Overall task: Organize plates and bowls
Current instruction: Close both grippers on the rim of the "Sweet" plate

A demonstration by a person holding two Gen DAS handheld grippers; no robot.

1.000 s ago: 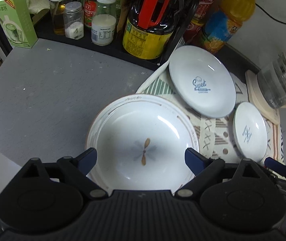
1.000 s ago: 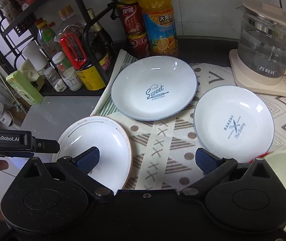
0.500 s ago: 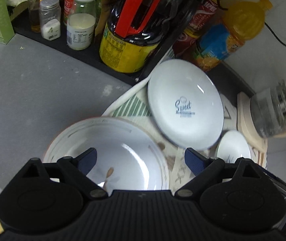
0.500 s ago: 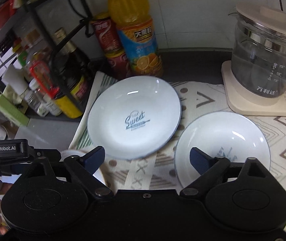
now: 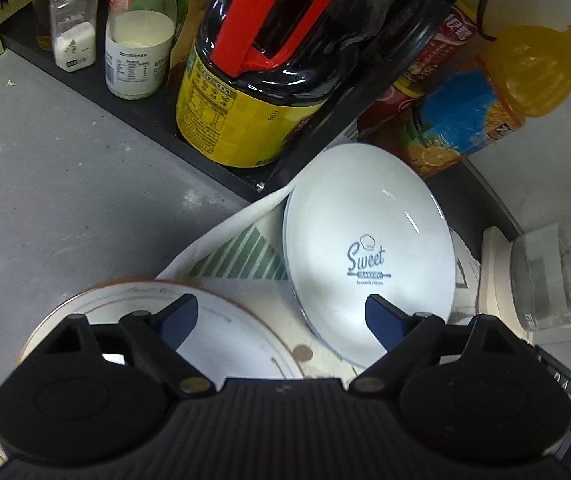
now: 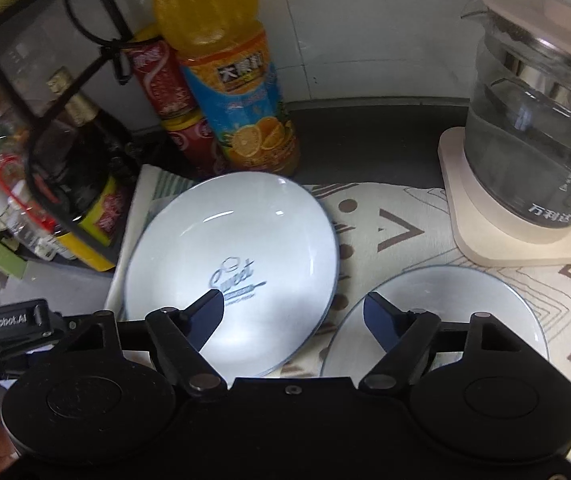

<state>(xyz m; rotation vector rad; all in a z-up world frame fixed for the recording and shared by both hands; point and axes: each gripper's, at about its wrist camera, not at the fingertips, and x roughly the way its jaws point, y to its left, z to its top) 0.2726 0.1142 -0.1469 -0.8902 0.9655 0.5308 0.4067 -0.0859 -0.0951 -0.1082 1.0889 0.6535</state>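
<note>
Left claw (image 5: 281, 318) was spread, jaws just narrowing a bit, nothing pinched; it hung above the gap between the brown-rimmed plate (image 5: 241, 332) and the "Sweet" plate (image 5: 369, 252). Right claw (image 6: 293, 312) was also spread and had just been closing, nothing between the pads; it hung between the "Sweet" plate and the smaller white plate (image 6: 465, 296). All three plates sat apart on the patterned cloth (image 6: 381, 232) on the grey worktop (image 5: 65, 184) (brown-rimmed one partly off the cloth). Orange juice bottle (image 6: 229, 80) and glass kettle (image 6: 537, 120) stood behind.

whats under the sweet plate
The Sweet plate sits on a patterned cloth over the dark counter. Whatever lies directly beneath the plate is hidden.
</note>
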